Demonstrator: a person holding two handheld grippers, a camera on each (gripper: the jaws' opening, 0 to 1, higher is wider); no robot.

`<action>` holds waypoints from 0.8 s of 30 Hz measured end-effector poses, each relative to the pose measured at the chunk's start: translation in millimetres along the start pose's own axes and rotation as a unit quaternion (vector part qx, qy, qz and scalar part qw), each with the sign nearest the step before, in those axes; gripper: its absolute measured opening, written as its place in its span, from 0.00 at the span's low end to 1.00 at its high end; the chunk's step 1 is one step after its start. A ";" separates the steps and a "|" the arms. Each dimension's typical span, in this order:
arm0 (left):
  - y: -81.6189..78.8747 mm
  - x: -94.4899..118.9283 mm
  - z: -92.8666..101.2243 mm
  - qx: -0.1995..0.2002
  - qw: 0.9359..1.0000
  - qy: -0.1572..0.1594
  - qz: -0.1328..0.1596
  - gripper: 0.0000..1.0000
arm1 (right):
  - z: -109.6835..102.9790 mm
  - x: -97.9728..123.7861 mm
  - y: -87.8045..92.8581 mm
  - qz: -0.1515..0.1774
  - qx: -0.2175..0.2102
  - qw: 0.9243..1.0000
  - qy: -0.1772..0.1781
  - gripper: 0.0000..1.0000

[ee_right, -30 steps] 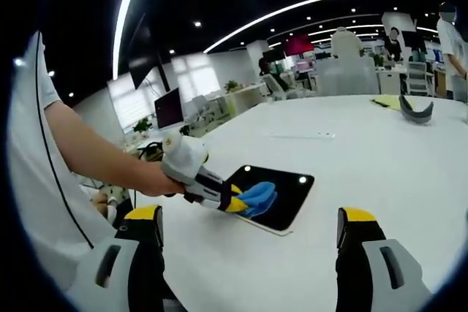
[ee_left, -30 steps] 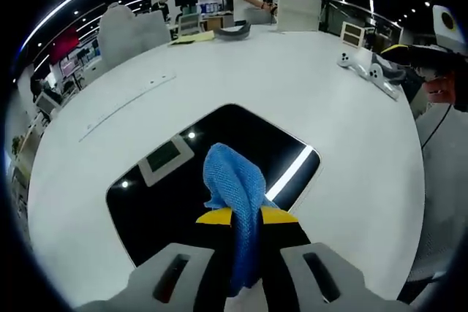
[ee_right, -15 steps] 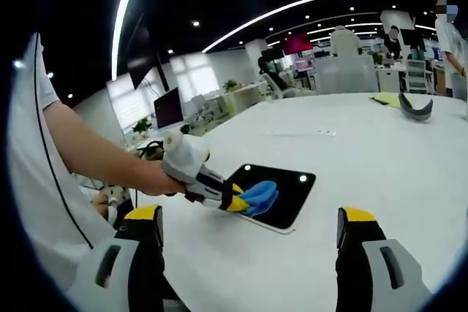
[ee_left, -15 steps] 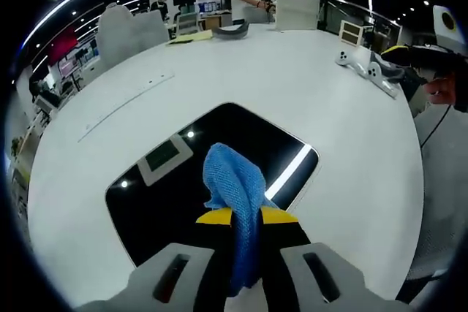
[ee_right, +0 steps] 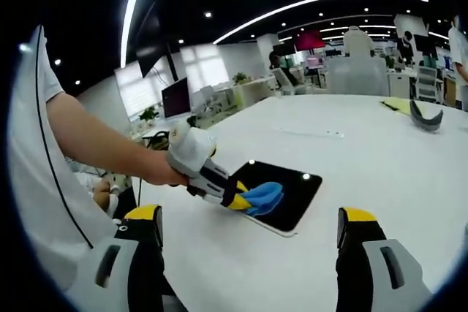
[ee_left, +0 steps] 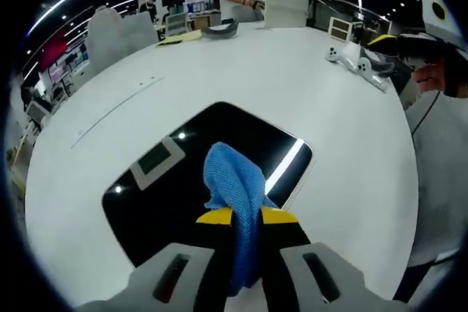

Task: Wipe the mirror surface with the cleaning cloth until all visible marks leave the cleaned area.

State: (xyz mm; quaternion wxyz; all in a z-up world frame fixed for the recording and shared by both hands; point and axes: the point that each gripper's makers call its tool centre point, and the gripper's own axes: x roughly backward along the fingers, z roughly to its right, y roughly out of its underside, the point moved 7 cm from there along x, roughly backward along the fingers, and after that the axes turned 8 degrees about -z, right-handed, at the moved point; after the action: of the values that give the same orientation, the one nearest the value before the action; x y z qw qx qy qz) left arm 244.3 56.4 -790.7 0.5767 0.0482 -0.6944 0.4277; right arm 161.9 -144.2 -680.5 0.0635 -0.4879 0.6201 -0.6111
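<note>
A dark rectangular mirror (ee_left: 190,180) with a white rim lies flat on the white table (ee_left: 219,71); it reflects ceiling lights. My left gripper (ee_left: 247,217) is shut on a blue cleaning cloth (ee_left: 232,184), whose bunched end hangs over the mirror's near part. In the right gripper view the mirror (ee_right: 292,195) lies left of centre, with the left gripper (ee_right: 238,200) and the blue cloth (ee_right: 262,196) over its near corner, held by a person's hand. My right gripper (ee_right: 248,242) stands open above the table, well short of the mirror, nothing between its fingers.
At the far table edge lie a yellow sheet (ee_left: 179,36), a dark curved object (ee_left: 219,29) and a white board (ee_left: 285,4). White controllers (ee_left: 358,62) rest at the right. People stand in the background. A person's bare arm (ee_right: 95,144) crosses the right gripper view.
Both views have shifted slightly with the hands. The left gripper keeps the cloth over the mirror's near part; the right gripper stays open.
</note>
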 end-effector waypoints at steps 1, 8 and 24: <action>0.3 0.4 -0.4 -0.003 1.000 0.004 -0.002 0.09 | -0.1 0.0 -1.7 0.004 -0.002 1.000 0.004 1.00; 3.8 2.9 -6.3 -0.029 0.999 0.032 -0.015 0.09 | -12.6 -0.7 -7.7 0.008 0.004 1.000 0.017 1.00; 11.8 8.9 -12.8 -0.024 0.999 0.041 -0.012 0.09 | -25.2 3.7 -5.9 -0.003 0.005 0.999 0.041 0.99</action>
State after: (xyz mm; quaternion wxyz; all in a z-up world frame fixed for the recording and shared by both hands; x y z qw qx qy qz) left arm 244.5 76.0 -789.9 0.6107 0.0257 -0.6796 0.4056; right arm 146.0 -127.9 -667.6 0.0383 -0.4638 0.6175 -0.6342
